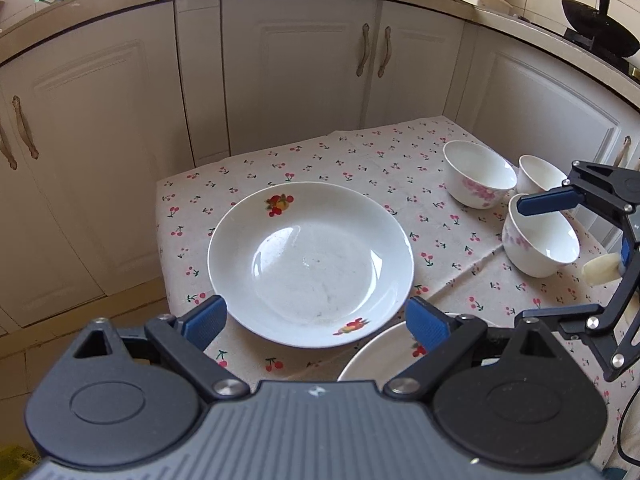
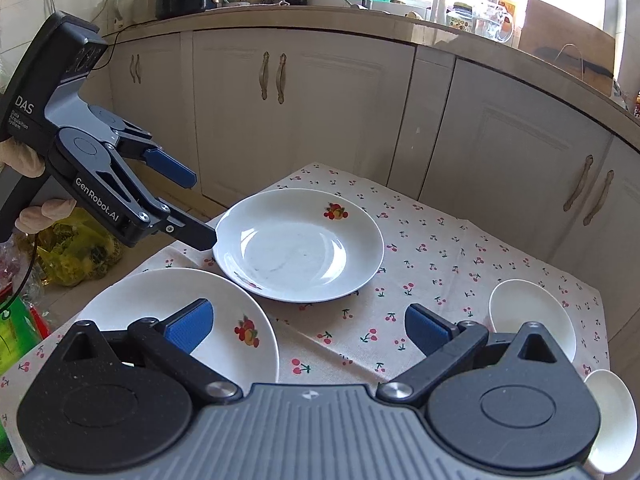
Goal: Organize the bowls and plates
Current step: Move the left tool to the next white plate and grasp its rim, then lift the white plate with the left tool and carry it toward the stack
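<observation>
While both tools stand with jaws spread wide and hold nothing, the crockery lies on a tabletop (image 1: 360,160) covered by a cherry-print cloth (image 2: 432,248); the far plate (image 1: 310,264), white with fruit motifs on its rim, sits at the centre and is empty; the left tool (image 1: 316,320) hovers just over its near rim, one pad to each side; the near plate (image 2: 176,312), of the same pattern and also empty, lies just beside it, partly under the right tool (image 2: 308,330); three white bowls (image 1: 478,174) with pink blossoms stand grouped at the right of the cloth, upright and empty, well apart from the plates; the left tool's body reads "DAS", "Data Acquisition System" and "GenRobot.AI" in the right wrist view.
</observation>
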